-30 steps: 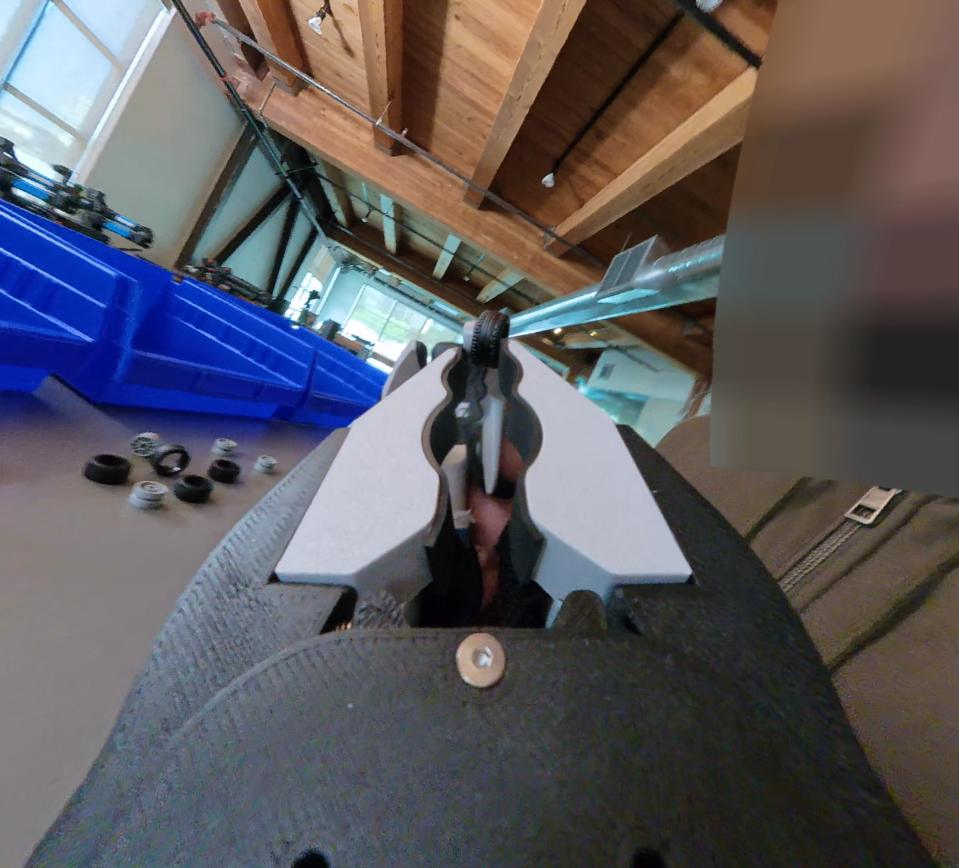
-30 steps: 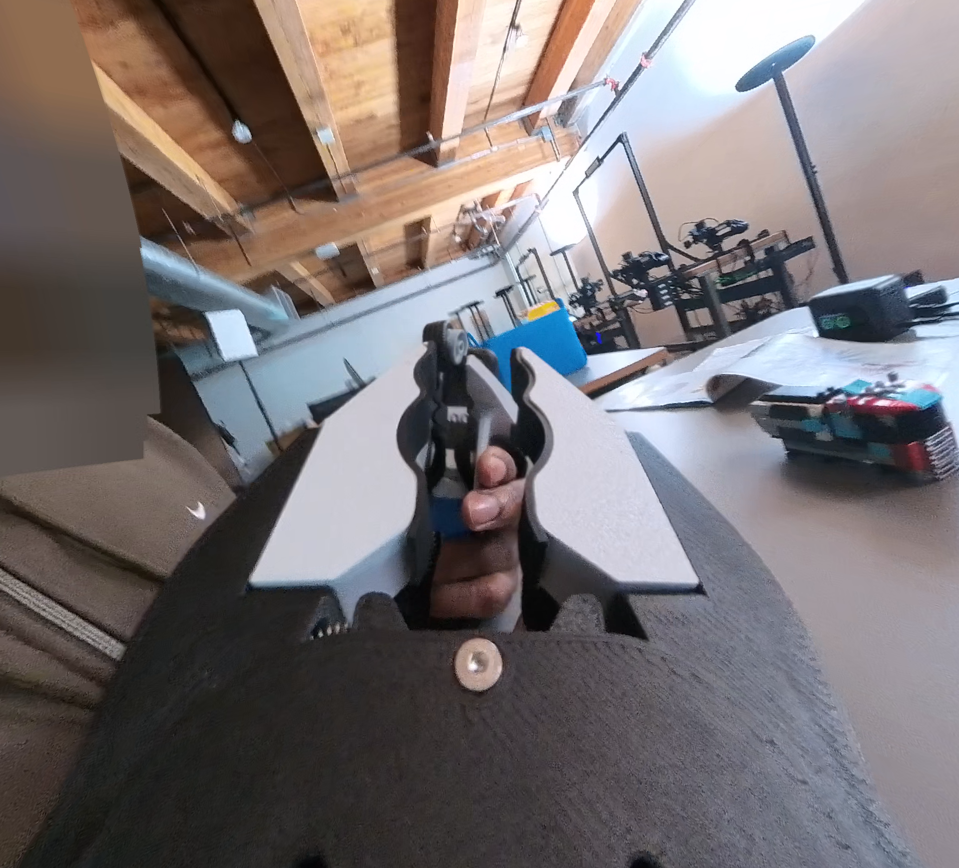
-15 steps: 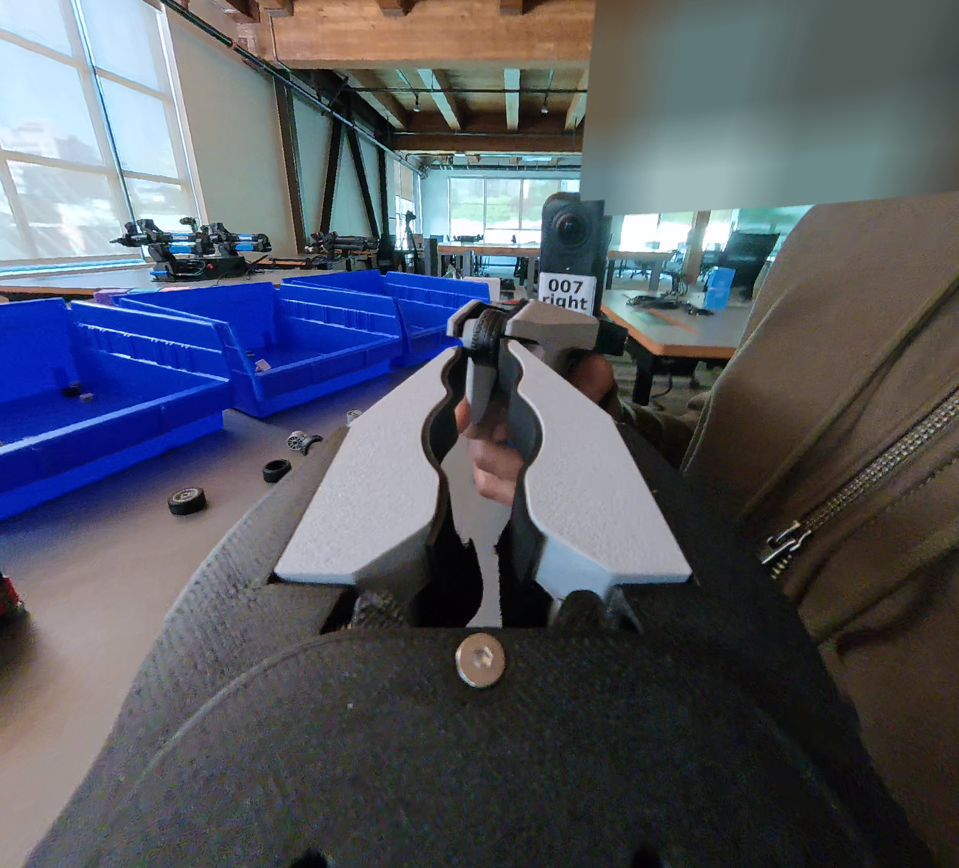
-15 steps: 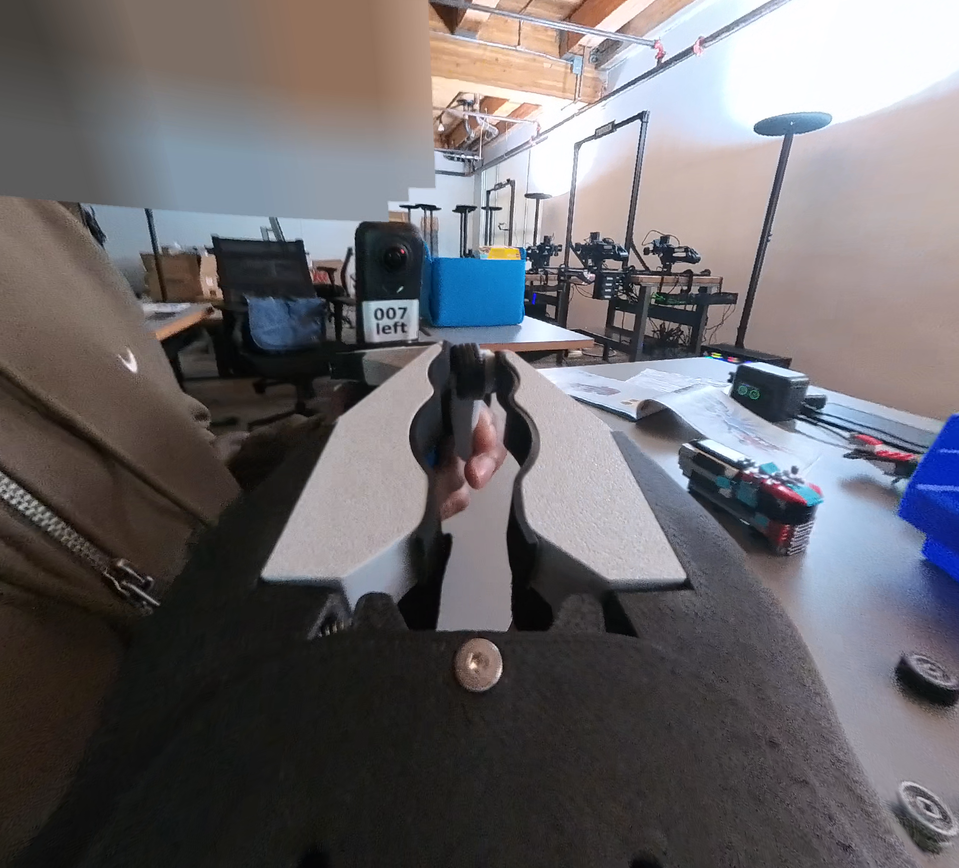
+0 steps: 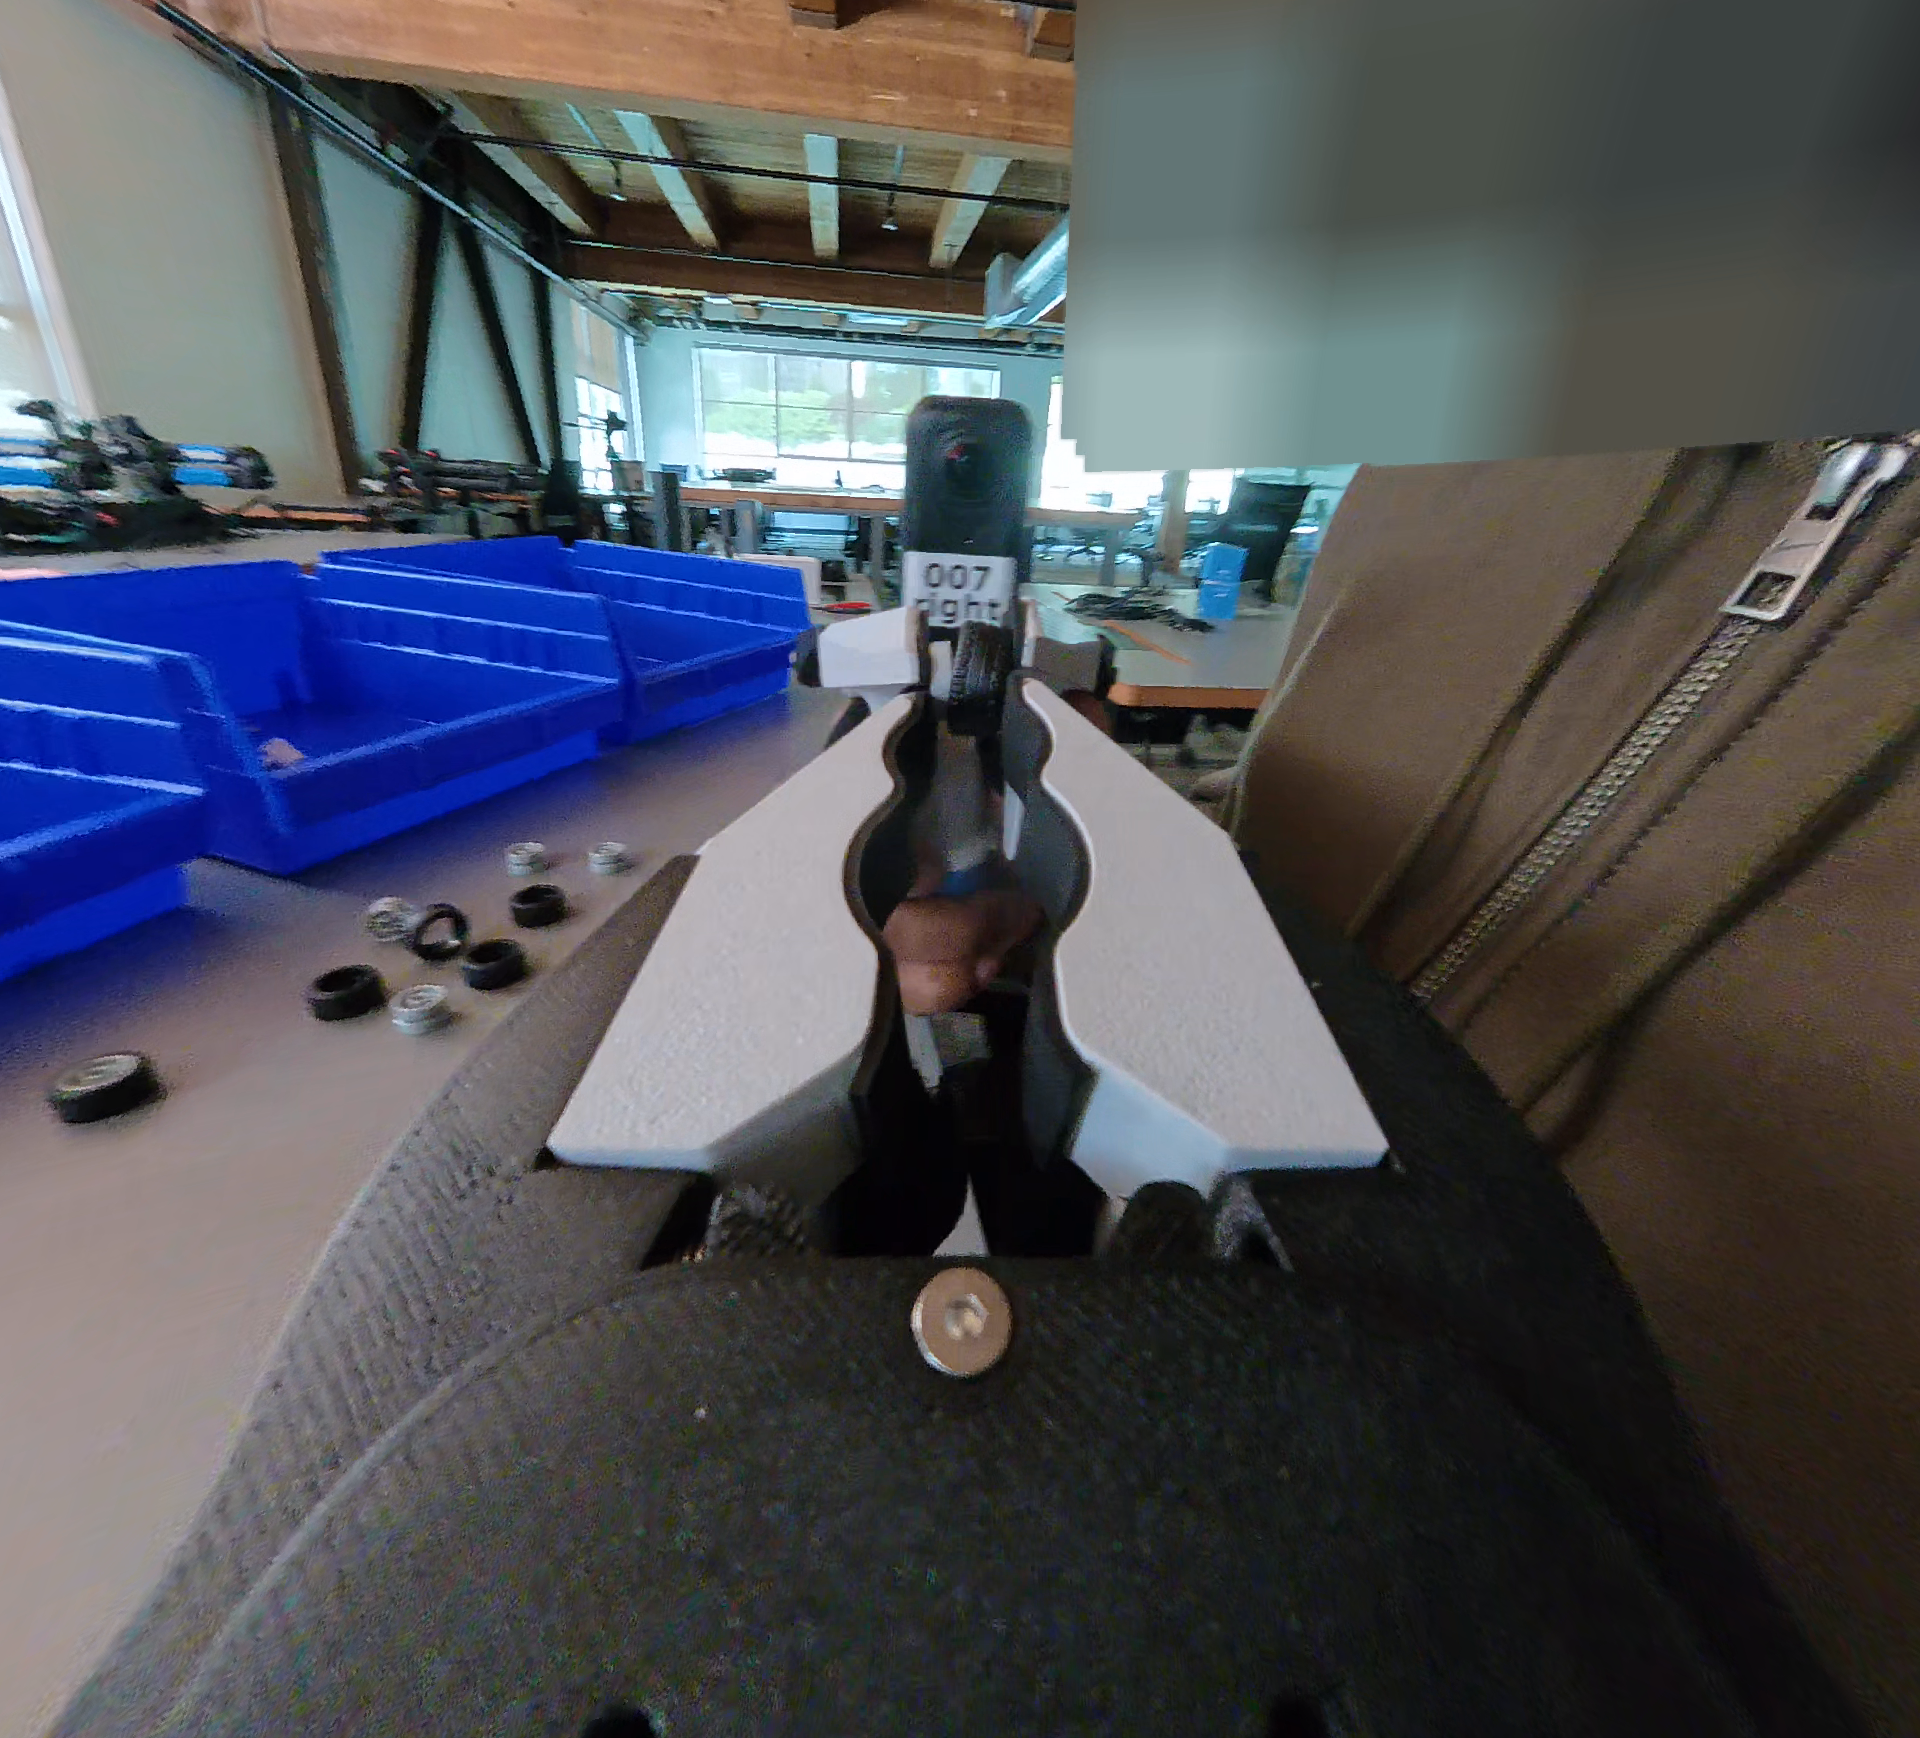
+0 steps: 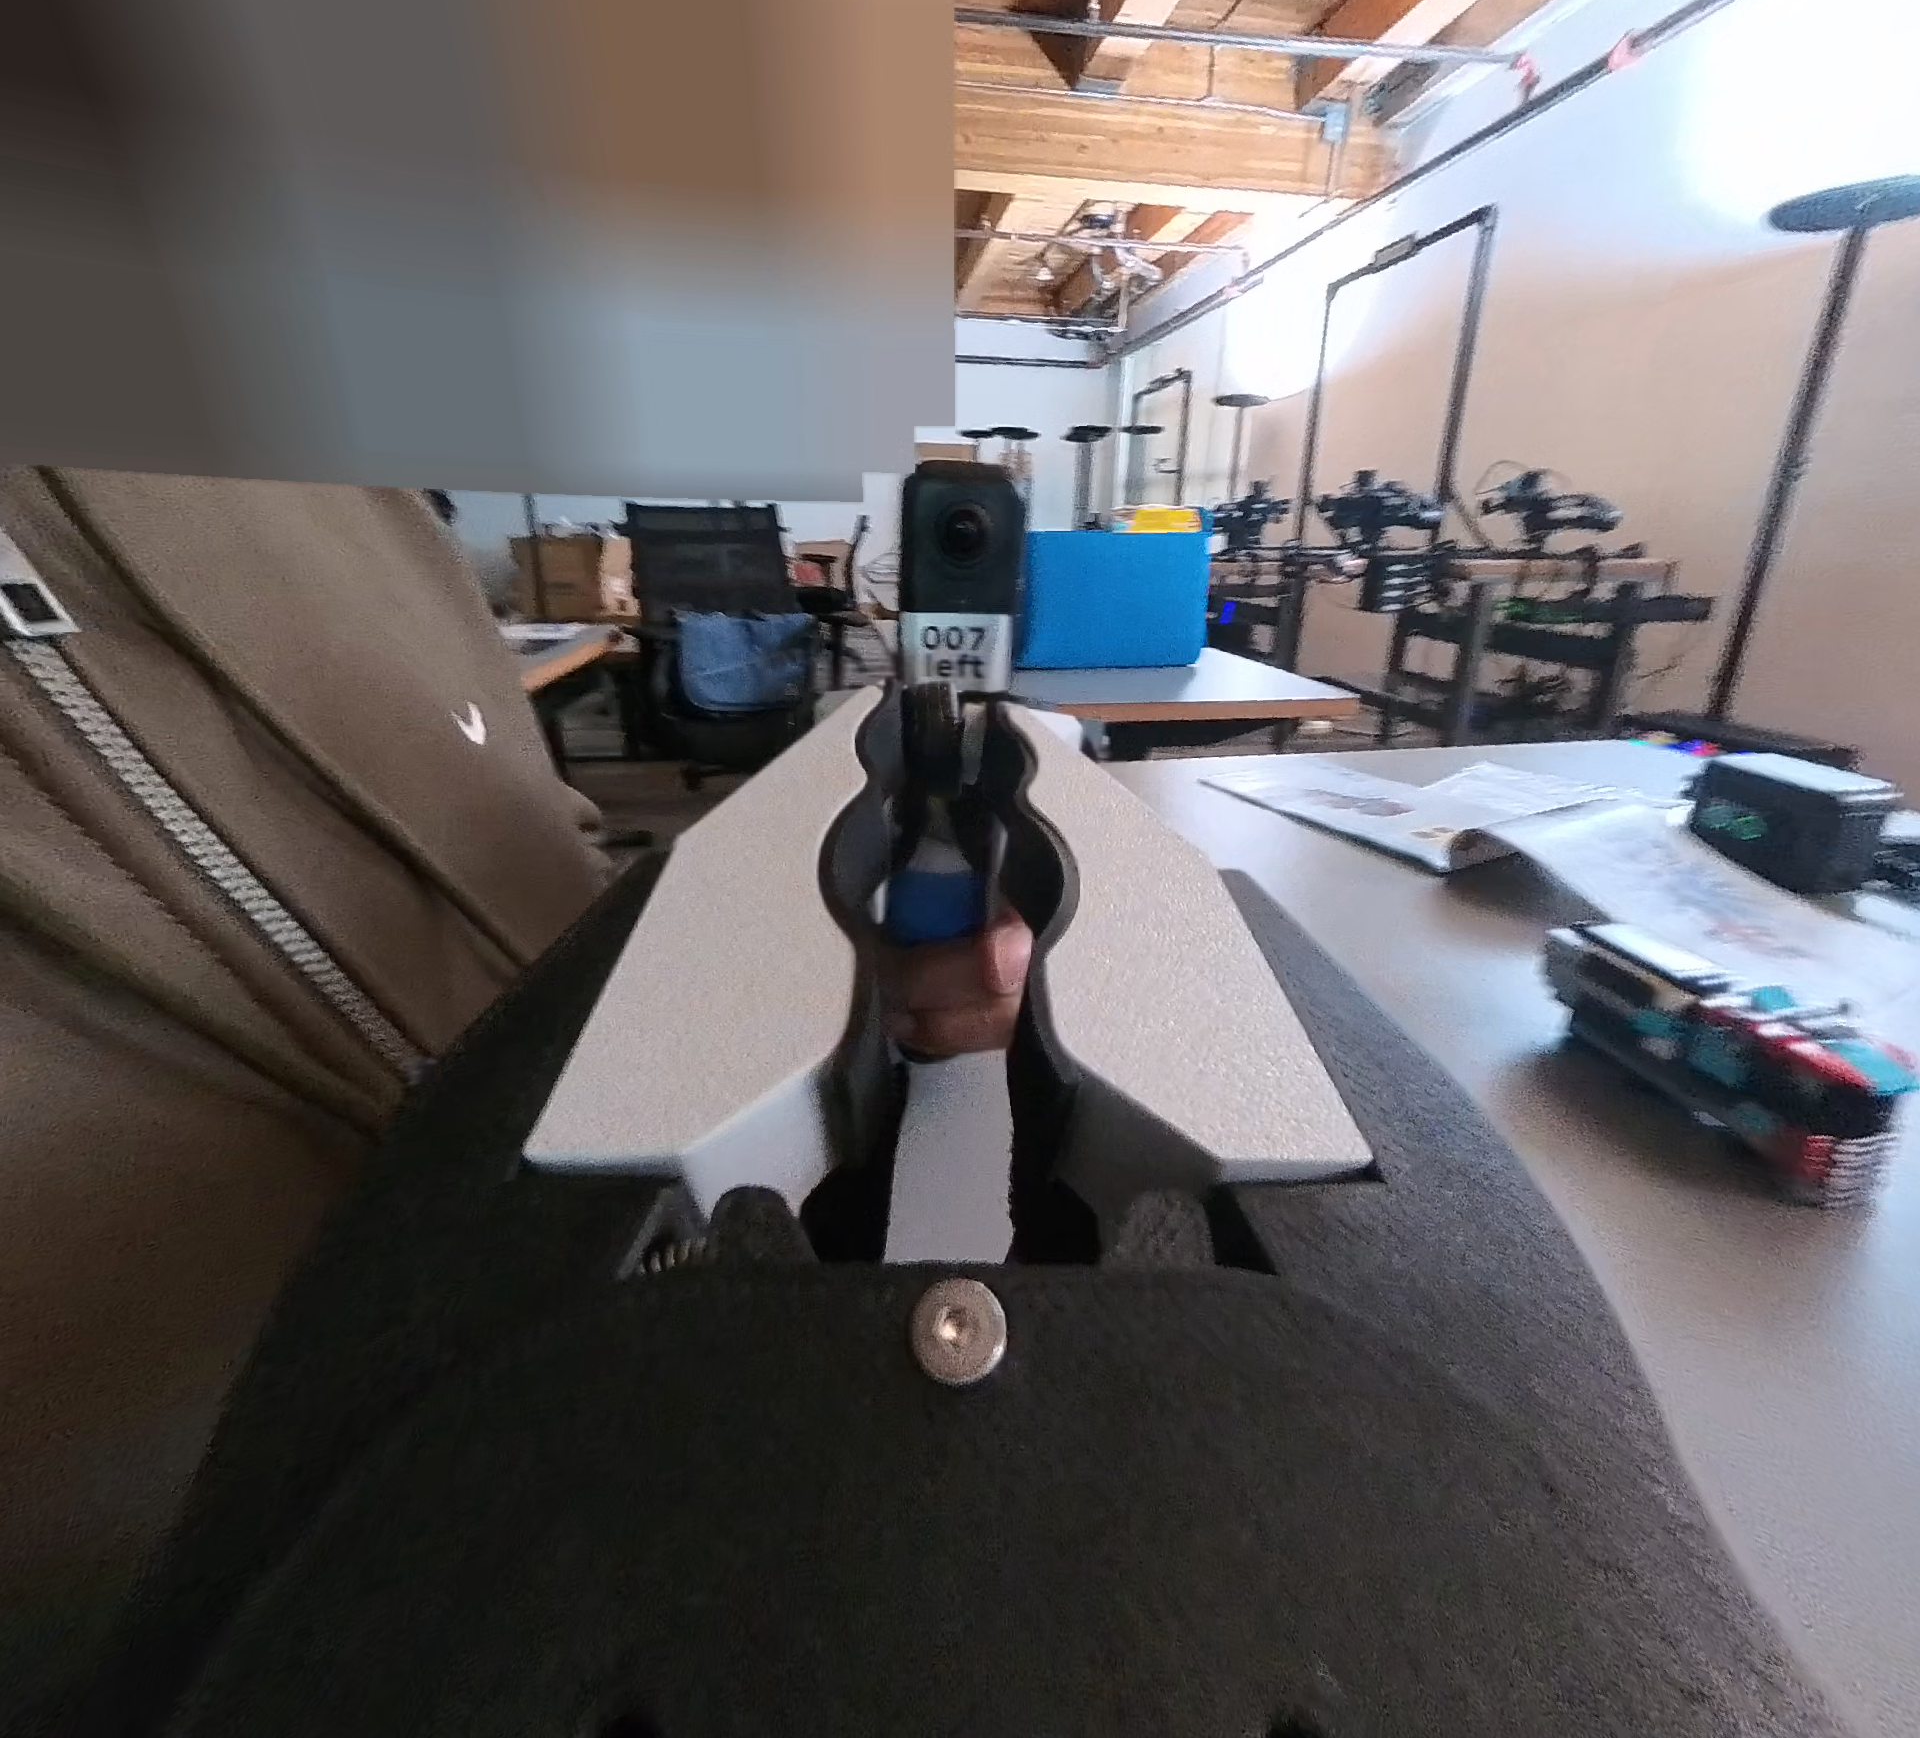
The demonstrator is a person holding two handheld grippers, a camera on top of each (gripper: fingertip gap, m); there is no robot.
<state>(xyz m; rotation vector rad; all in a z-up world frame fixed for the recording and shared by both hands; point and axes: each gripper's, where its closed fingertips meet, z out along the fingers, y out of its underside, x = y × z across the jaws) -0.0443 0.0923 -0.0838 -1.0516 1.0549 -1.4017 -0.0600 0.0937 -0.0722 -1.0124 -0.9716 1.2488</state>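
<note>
My two grippers, left [image 5: 971, 701] and right [image 6: 940, 722], meet tip to tip above the table [image 5: 156, 1221], jaws narrow, both pinching one black tyre [image 5: 977, 675], seemingly to pass it.

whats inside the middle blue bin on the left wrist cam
One small pale piece lies on the middle blue bin's floor, too blurred to identify. Nothing else shows there, but the front wall hides the nearest strip of floor.
</note>
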